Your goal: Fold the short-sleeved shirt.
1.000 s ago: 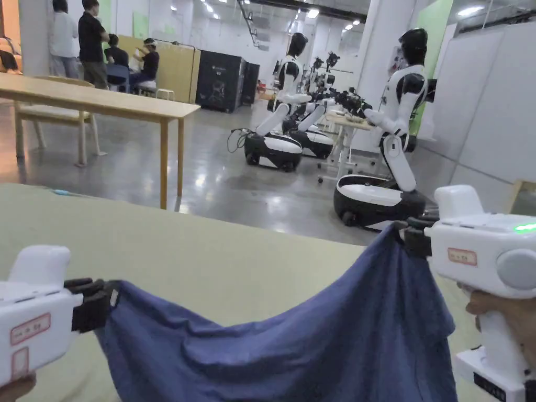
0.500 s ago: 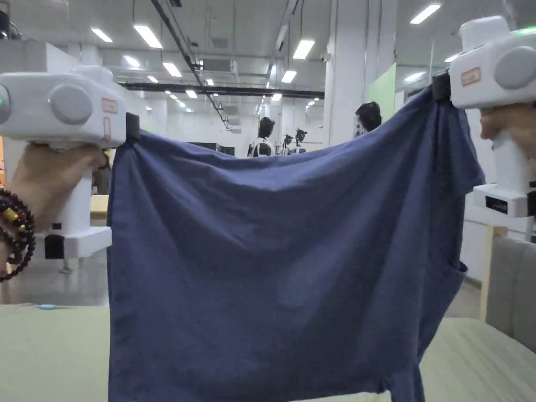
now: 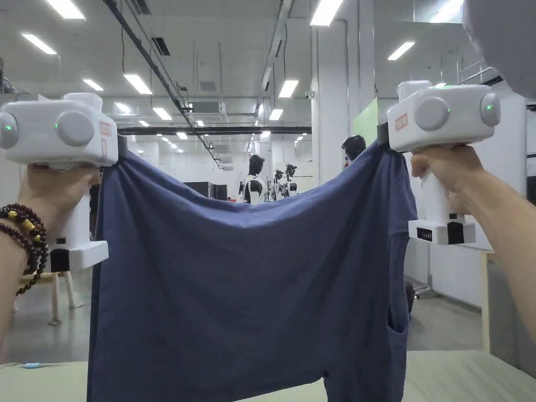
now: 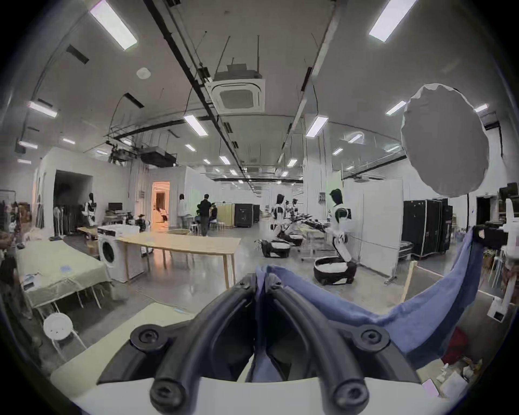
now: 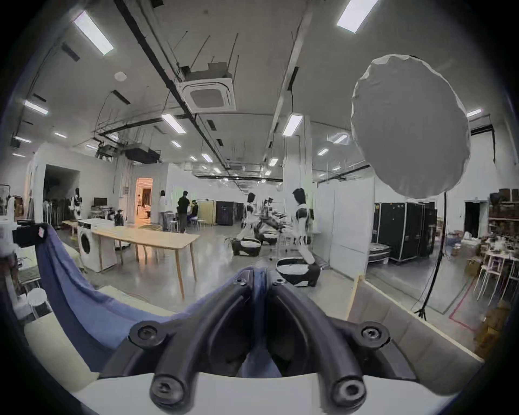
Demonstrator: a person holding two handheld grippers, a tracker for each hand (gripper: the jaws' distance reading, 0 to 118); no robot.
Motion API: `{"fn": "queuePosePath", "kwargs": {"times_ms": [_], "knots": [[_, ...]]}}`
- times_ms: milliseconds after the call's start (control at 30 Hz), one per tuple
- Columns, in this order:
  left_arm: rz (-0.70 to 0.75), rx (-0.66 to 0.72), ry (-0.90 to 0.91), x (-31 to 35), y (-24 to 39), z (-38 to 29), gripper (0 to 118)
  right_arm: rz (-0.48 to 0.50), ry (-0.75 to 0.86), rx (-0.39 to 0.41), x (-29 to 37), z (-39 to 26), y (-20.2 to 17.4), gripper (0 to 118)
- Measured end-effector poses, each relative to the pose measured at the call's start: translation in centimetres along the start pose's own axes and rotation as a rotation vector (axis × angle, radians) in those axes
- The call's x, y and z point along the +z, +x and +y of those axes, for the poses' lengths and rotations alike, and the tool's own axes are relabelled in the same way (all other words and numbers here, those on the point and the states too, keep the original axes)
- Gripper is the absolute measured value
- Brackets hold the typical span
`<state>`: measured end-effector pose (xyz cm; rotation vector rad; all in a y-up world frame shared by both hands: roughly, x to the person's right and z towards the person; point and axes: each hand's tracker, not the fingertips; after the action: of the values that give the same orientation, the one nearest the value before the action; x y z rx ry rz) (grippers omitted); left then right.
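The left gripper [image 4: 261, 283] has its two black jaws closed on a pinch of blue shirt [image 4: 407, 325]. The cloth sags away to the right and rises to the right gripper [image 4: 490, 237], which grips its far end. Beyond stand a long wooden table [image 4: 182, 244] and a washing machine [image 4: 112, 252].

A large hall with a polished grey floor [image 4: 196, 283] and rows of strip lights [image 4: 113, 24] on a white ceiling. A long wooden table [image 4: 179, 243] stands mid-floor; left of it a washing machine [image 4: 111, 252], behind it several standing people [image 4: 205, 213], right of it humanoid robots on wheeled bases [image 4: 338, 224]. Farther right of the table stand white partition walls [image 4: 379, 221], black cases [image 4: 424, 227] and a round diffuser [image 5: 408, 123] on a stand.
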<state>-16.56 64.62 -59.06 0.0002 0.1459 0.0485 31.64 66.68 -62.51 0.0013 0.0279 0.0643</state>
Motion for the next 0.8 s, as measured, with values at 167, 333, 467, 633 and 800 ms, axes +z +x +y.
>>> {"fn": "queuePosePath", "kwargs": {"times_ms": [167, 333, 467, 633, 800], "knots": [[-0.012, 0.028, -0.049, -1.5, -1.0, -6.1, 4, 0.043, -0.029, -0.018, -0.7, -5.5, 0.0, 8], [-0.051, 0.071, -0.149, -2.6, -1.9, -15.2, 4, 0.074, -0.135, -0.037, -1.6, -13.7, 0.2, 8], [-0.067, 0.067, -0.225, -2.5, -2.3, -22.9, 4, 0.109, -0.208, -0.058, -1.6, -20.1, 0.2, 8], [-0.057, 0.166, -0.338, -2.3, -3.1, -29.1, 4, 0.110, -0.274, -0.084, -1.5, -24.9, 0.2, 8], [-0.141, 0.164, -0.297, 1.6, -4.6, -30.1, 4, 0.194, -0.256, -0.055, 3.4, -26.0, 1.2, 8]]}}
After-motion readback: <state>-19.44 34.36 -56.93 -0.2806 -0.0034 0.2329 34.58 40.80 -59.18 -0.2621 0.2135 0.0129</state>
